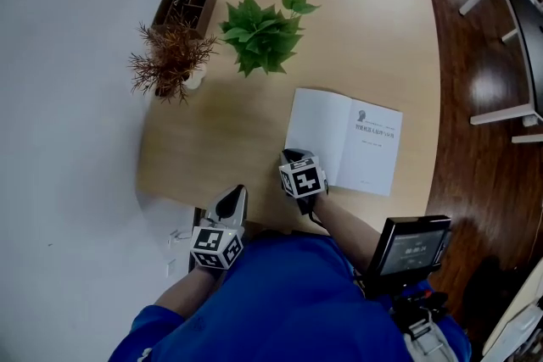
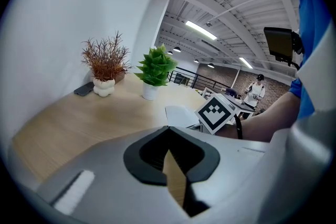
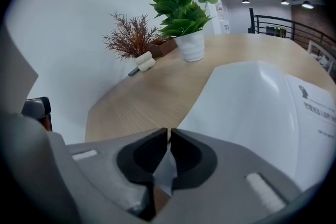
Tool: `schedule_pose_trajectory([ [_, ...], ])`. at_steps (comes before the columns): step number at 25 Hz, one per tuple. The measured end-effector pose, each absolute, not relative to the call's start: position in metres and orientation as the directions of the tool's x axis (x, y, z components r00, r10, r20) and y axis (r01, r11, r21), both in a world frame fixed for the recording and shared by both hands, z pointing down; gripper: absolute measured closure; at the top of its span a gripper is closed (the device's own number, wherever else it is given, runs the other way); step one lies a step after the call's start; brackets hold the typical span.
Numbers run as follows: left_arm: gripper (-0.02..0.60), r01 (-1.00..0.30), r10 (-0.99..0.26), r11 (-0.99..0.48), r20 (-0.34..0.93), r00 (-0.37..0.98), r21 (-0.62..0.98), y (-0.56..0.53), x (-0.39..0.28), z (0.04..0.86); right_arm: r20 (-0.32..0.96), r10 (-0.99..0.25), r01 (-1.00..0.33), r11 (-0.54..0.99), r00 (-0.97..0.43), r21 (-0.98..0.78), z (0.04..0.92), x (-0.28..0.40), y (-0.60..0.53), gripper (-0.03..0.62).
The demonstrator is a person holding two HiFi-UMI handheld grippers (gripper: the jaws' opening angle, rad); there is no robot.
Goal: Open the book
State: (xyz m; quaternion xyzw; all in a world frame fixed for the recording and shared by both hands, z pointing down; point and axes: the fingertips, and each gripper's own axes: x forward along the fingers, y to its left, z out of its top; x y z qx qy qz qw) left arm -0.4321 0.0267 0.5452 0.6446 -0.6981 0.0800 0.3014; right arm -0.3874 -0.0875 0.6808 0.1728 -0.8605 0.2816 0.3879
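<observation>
A white book (image 1: 344,140) lies open and flat on the wooden table (image 1: 221,131), its inside cover turned to the left and a printed title page on the right. My right gripper (image 1: 293,155) points down at the near left corner of that cover (image 3: 252,107). In the right gripper view its jaws (image 3: 169,131) stand a narrow slit apart, with the thin white corner in the slit and not pinched. My left gripper (image 1: 236,195) hovers at the table's near edge, left of the book. In the left gripper view its tips (image 2: 168,128) meet, holding nothing.
A green potted plant (image 1: 263,34), a dried reddish plant in a white pot (image 1: 170,59) and a brown wooden box (image 1: 184,6) stand at the table's far left. A white wall runs along the left. A small screen (image 1: 411,246) hangs at the person's chest.
</observation>
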Motion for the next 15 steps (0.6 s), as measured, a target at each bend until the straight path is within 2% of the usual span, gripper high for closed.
schedule_pose_trajectory([
  [15,0.574,-0.951,-0.868,0.099,0.492,0.062,0.294,0.013,-0.422,0.543,0.646,-0.142,-0.504,0.755,-0.75,-0.419,0.64,-0.375,-0.092,0.577],
])
